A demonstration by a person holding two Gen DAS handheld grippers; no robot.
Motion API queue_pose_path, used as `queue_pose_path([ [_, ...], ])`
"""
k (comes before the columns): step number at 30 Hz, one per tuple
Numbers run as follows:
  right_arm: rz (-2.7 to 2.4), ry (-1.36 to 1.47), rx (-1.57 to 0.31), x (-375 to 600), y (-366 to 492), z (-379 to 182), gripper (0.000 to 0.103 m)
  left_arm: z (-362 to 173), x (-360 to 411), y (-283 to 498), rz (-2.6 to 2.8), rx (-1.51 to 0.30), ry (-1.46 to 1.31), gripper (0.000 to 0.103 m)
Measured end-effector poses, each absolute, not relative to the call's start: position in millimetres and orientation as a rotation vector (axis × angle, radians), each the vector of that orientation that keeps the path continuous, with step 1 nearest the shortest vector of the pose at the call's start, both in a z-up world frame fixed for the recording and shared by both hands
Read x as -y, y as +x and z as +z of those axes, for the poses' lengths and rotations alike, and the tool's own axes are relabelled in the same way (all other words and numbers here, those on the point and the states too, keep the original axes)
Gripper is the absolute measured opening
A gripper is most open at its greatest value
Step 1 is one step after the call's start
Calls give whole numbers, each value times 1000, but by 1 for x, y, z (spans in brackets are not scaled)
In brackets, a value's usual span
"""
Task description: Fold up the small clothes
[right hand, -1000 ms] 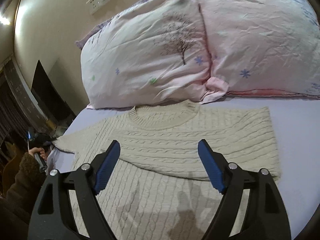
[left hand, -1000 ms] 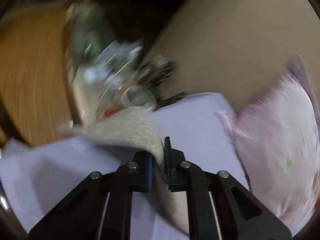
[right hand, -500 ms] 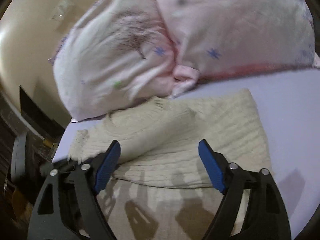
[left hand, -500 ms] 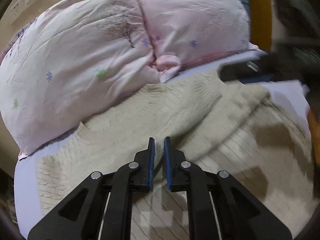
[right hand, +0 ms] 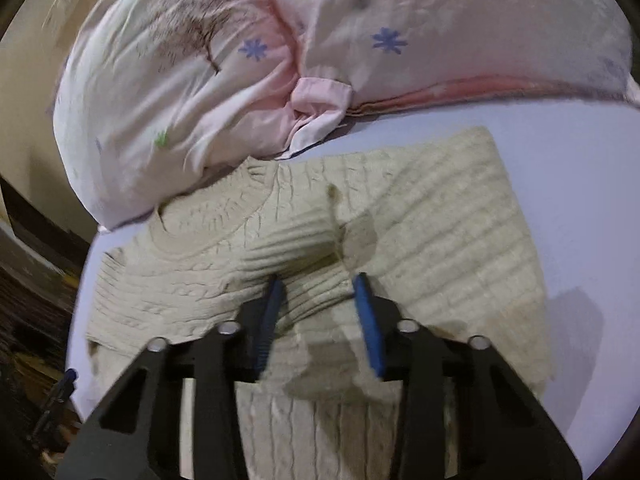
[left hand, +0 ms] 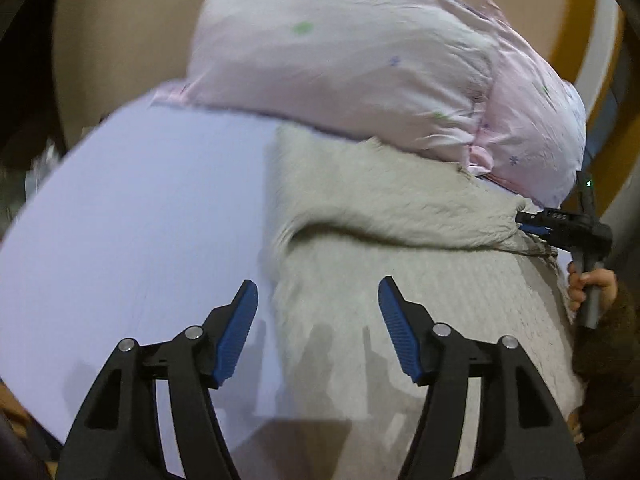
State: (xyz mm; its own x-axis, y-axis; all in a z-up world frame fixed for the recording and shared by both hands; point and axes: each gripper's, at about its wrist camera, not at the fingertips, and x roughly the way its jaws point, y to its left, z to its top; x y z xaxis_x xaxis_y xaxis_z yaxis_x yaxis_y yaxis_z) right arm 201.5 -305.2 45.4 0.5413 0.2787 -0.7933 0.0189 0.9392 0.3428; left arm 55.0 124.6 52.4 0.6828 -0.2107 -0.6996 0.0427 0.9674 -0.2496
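Right hand-held gripper (right hand: 318, 312): jaws partly closed around a raised ridge of the cream cable-knit sweater (right hand: 440, 232); blue pads sit at both sides of the knit, so it reads as grasping the sweater, tho firm contact can't be confirmed. Left hand-held gripper (left hand: 318, 330): released, jaws wide, hovering above the sweater's left edge, nothing held.

Sweater location: flat on the pale lilac bed sheet (left hand: 140, 208), collar at the far end just beside the pink floral pillows (right hand: 224, 60), one sleeve folded across the chest.

Risks, judged:
- Thick knit w/ shallow bite: ridge may slip out on lift, so the fold drops askew.
- Pinch may catch both layers; pulling would drag the body along and undo the placed sleeve.
- Pull toward far end could bunch the collar vs. the pillows.
- Left side unpinned; whole garment may slide on the smooth sheet.
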Motion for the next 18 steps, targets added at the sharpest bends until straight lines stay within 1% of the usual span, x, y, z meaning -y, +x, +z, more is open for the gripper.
queue_pose_path([
  [1,175,326,-978,303,202,46,12,47,-128,52,-151,-821,-245,64],
  [2,169,328,-958,304,201,50,10,43,-129,49,-168,-832,-270,64],
  [5,138,370,-830,324,181,75,9,36,-129,43,-211,-844,-311,64],
  [7,59,411,-781,346,161,84,9,33,-127,40,-236,-848,-321,64],
  [9,-32,390,-777,358,146,85,10,30,-125,38,-254,-858,-327,65],
  [10,-58,388,-809,364,138,80,11,28,-124,36,-260,-864,-327,65],
  [13,-92,415,-866,379,110,72,30,26,-121,29,-278,-857,-319,65],
  [14,-103,411,-865,382,99,72,48,26,-122,25,-293,-856,-331,65],
  [15,-119,401,-862,385,84,72,58,25,-122,22,-307,-855,-342,65],
  [17,-112,400,-902,393,63,64,58,23,-122,14,-351,-848,-366,63],
  [18,-87,421,-937,398,53,57,53,22,-122,10,-367,-847,-376,60],
])
